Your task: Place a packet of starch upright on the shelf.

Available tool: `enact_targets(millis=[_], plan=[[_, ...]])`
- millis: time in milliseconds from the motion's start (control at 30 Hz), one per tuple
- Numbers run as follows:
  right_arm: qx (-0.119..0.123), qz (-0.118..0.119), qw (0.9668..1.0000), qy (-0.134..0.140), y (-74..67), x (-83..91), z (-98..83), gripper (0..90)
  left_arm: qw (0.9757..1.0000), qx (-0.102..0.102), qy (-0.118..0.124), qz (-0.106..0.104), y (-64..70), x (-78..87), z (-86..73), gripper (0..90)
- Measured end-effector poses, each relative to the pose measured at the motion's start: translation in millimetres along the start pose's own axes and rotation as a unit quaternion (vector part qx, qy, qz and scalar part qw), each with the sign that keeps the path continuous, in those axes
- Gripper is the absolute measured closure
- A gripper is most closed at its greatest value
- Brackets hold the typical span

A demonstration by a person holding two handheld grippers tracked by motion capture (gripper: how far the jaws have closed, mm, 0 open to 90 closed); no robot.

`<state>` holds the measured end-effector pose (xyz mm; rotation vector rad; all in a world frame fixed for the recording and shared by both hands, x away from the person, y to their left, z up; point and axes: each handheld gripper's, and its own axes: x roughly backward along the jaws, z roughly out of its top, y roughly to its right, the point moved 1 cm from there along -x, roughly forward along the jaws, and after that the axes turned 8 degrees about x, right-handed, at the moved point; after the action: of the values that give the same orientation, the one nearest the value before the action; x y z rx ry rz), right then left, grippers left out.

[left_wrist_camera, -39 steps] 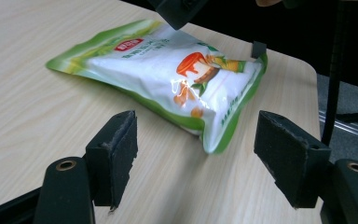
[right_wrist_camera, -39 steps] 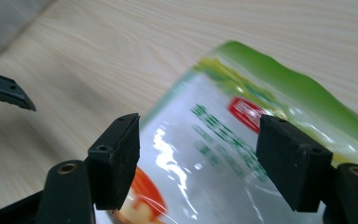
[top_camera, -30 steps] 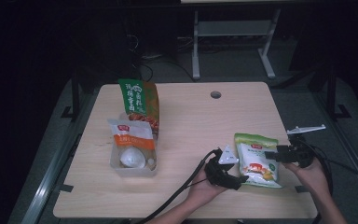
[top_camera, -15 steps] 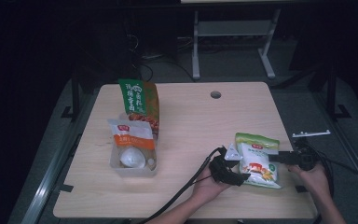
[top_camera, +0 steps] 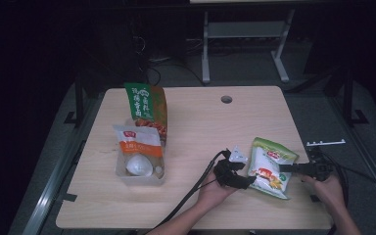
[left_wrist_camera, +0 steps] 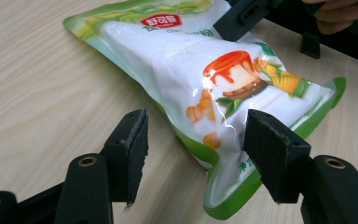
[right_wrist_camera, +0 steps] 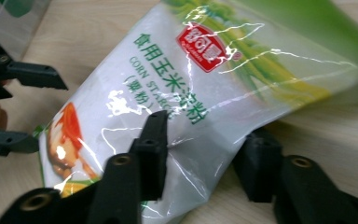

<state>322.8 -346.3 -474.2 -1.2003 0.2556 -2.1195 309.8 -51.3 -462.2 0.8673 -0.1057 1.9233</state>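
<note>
A white and green corn starch bag (top_camera: pixel 269 166) lies flat near the table's right front. My left gripper (top_camera: pixel 247 177) is at its left lower corner. In the left gripper view that gripper (left_wrist_camera: pixel 200 140) has the corner (left_wrist_camera: pixel 223 186) between its jaws, which have been closing slightly. The left pad (left_wrist_camera: pixel 135 140) stands clear of the film, so it is open. From the right, my right gripper (top_camera: pixel 287 168) reaches the bag's other edge. Its jaws (right_wrist_camera: pixel 207 140) have just been closing, one on the bag's face (right_wrist_camera: pixel 177 93) and one at its edge, and now pinch it.
A clear plastic bin (top_camera: pixel 127 177) at the left front holds a white and orange pouch (top_camera: pixel 138 143) and a white round thing. Behind it stands a green and orange bag (top_camera: pixel 147 110). A cable hole (top_camera: pixel 226 99) is at the back, and the table's right edge is close to my right hand.
My right gripper has come down onto the bag's right edge and its jaws have narrowed on it. The left gripper has stayed by the bag's left corner.
</note>
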Motion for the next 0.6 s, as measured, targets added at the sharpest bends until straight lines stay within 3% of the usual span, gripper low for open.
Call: enact_targets(millis=[133, 200, 400, 600], plan=[[0.009, 0.010, 0.9999, -0.010, -4.9, -1.9, 1.0, 79.5, 0.9999, 0.012, -0.004, -0.004, -4.7, 1.6, -0.6, 38.8], [0.028, 0.009, 0.9995, -0.013, -8.5, -2.1, 2.0, 85.7, 0.9999, 0.009, -0.007, -0.006, -7.2, 2.9, -0.2, 37.7], [0.079, -0.001, 0.9967, -0.018, -22.9, -0.4, 4.7, 88.3, 0.9989, 0.036, -0.003, -0.030, -11.1, 2.9, -0.9, 27.5], [0.128, 0.002, 0.9917, 0.015, -39.2, 6.8, 7.4, 88.7, 0.9965, 0.060, 0.005, -0.057, -16.9, 3.4, 0.0, 26.0]])
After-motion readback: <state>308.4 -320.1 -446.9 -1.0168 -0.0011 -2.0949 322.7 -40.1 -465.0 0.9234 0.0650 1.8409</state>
